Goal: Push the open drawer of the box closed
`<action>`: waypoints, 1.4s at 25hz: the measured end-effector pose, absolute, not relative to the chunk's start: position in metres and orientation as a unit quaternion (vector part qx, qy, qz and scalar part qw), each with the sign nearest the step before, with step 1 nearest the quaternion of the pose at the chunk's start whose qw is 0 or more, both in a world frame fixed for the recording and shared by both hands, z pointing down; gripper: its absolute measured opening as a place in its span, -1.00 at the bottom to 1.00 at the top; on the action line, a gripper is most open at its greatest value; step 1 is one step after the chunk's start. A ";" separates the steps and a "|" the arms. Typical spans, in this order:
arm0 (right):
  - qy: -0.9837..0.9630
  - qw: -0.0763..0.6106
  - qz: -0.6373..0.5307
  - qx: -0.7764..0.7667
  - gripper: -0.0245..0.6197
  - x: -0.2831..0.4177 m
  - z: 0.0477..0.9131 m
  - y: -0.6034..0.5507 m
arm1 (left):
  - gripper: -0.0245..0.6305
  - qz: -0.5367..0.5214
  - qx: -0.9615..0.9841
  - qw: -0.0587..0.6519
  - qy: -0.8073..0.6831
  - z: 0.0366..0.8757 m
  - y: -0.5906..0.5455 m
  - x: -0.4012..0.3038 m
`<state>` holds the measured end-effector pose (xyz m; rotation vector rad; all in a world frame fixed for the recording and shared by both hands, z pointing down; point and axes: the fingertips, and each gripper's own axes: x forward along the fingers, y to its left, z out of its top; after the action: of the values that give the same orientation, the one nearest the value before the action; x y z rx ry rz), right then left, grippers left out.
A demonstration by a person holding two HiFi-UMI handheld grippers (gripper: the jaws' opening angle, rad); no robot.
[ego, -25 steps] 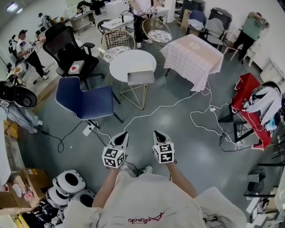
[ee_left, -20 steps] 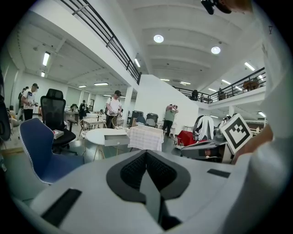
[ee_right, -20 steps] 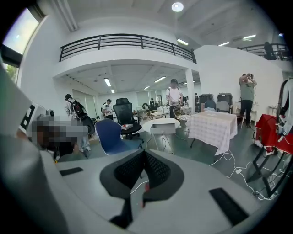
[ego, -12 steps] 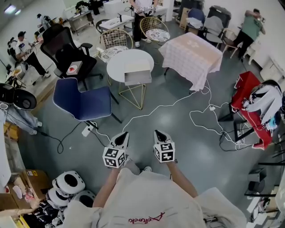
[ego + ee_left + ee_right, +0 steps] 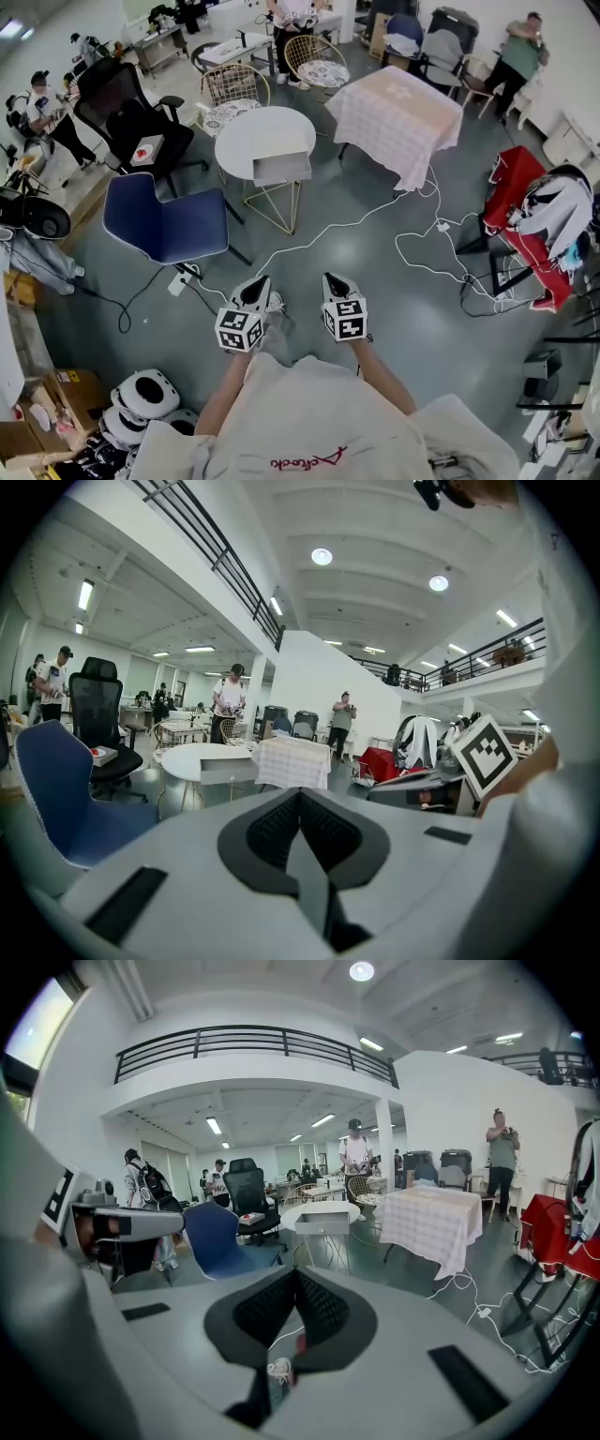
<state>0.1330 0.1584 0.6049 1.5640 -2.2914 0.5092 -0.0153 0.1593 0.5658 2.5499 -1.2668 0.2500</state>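
A grey box with its drawer pulled out point(image 5: 281, 167) sits on the front edge of a round white table point(image 5: 246, 141), a few steps ahead of me. The same box point(image 5: 323, 1222) shows small in the right gripper view and also in the left gripper view as the box point(image 5: 228, 770). My left gripper point(image 5: 259, 284) and right gripper point(image 5: 332, 281) hang side by side at waist height over the floor, far short of the table. Both are shut with nothing between the jaws.
A blue chair point(image 5: 169, 222) stands left of the table and a black office chair point(image 5: 122, 108) behind it. A table under a checked cloth point(image 5: 405, 111) is at the right. White cables point(image 5: 412, 248) trail over the grey floor. A red rack point(image 5: 525, 211) stands far right. People stand at the room's edges.
The table, box and chairs have slid slightly left and nearer in the head view as I step forward. Both grippers keep their places, shut.
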 end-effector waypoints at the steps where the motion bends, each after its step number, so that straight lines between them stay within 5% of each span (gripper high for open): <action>1: -0.801 0.161 0.178 0.548 -0.88 0.134 0.606 0.155 | -0.89 0.087 0.884 0.142 -0.437 0.567 0.155 -0.014; 35: -0.776 0.202 0.174 0.572 -0.87 0.075 0.595 -0.165 | -0.89 0.067 0.904 0.171 -0.386 0.566 -0.175 -0.062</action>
<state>0.0752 -0.1654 0.5946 1.5974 -2.1652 0.4863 -0.0615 -0.1745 0.5660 2.5665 -1.0952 0.1912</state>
